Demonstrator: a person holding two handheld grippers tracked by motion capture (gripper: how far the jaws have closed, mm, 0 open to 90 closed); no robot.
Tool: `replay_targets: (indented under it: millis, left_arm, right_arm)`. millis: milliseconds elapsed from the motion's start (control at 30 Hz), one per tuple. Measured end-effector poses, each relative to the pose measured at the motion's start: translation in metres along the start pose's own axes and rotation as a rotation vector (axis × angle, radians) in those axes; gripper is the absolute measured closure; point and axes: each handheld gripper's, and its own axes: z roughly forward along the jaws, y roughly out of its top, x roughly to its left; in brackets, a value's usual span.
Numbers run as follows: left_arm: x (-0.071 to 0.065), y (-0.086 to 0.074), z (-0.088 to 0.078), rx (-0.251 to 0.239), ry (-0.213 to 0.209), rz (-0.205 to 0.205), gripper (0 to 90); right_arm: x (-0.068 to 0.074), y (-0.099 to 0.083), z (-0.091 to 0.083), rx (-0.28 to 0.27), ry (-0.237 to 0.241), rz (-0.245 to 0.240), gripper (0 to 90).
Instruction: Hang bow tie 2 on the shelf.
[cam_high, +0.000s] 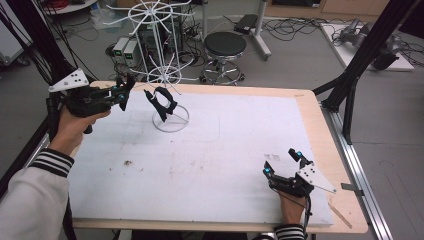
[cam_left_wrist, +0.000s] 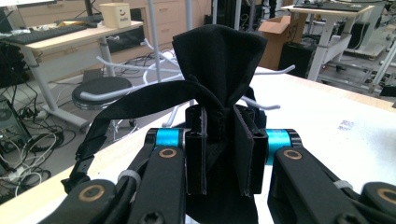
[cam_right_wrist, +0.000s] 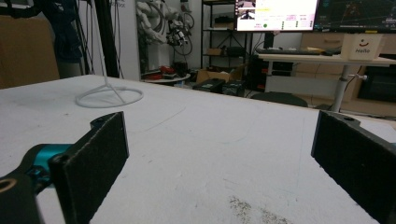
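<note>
While left tongs (cam_left_wrist: 219, 154) clench black cloth (cam_left_wrist: 219, 56) — right tongs (cam_high: 284, 162) agape — white rack (cam_high: 159, 60) just beyond.

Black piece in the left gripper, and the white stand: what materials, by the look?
Black piece: soft matte woven fabric, likely; it creases and bunches where the left gripper pinches it, with a flat strap looping off. White stand: thin rods with a ring base, smooth white finish; probably coated metal wire, though plastic can't be excluded.

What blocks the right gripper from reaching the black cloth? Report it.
Nothing visible: bare white mat lies between the open right gripper and the black cloth, which the left gripper clamps beside the wire rack.
</note>
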Motion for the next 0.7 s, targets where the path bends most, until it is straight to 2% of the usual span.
replay_targets:
  millis: [167, 367, 700]
  left_arm:
    - [-0.002, 0.004, 0.009, 0.005, -0.007, 0.008, 75.6]
    - [-0.004, 0.002, 0.018, 0.026, -0.01, 0.008, 75.7]
    - [-0.011, 0.001, 0.025, 0.042, -0.032, 0.021, 75.6]
  right_arm:
    - [0.0, 0.0, 0.0, 0.0, 0.0, 0.0, 3.3]
    - [0.0, 0.0, 0.0, -0.002, 0.001, -0.003, 3.3]
    - [0.0, 0.0, 0.0, -0.003, 0.001, -0.001, 3.2]
